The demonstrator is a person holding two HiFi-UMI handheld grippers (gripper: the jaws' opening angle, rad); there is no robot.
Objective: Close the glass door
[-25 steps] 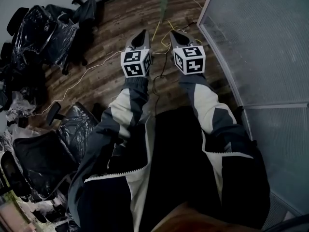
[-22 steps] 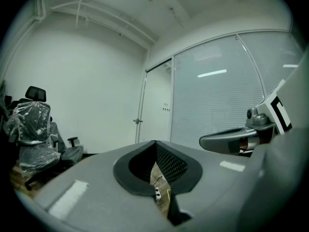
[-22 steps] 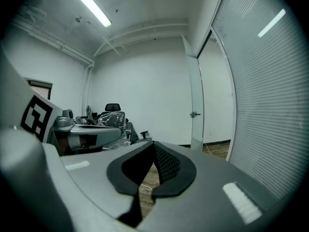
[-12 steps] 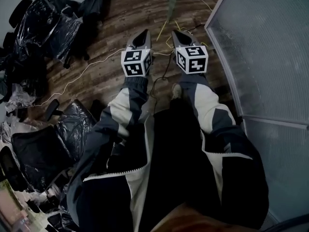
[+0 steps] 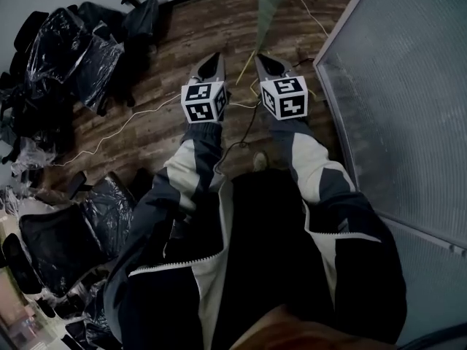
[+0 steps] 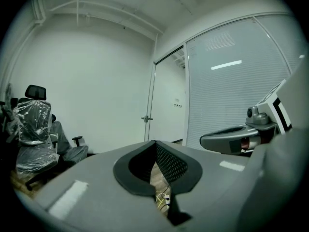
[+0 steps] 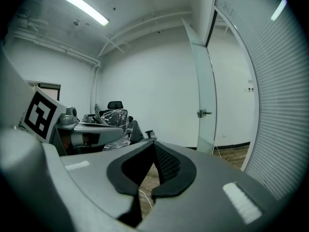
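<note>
The glass door (image 7: 203,81) stood ajar ahead, swung out from the frosted partition (image 5: 408,86) on the right, its lever handle (image 7: 203,113) at mid-height; from above only its greenish edge (image 5: 270,2) showed. The left gripper (image 5: 214,58) and right gripper (image 5: 260,59) were held side by side, well apart from the door, each with jaws pressed together on nothing. The closing had not yet begun. Done well, it likely called for reaching the free edge by the handle, laying the closed right jaws flat on the glass and pushing steadily rather than jabbing. The cables (image 5: 241,106) on the floor could snag a foot.
</note>
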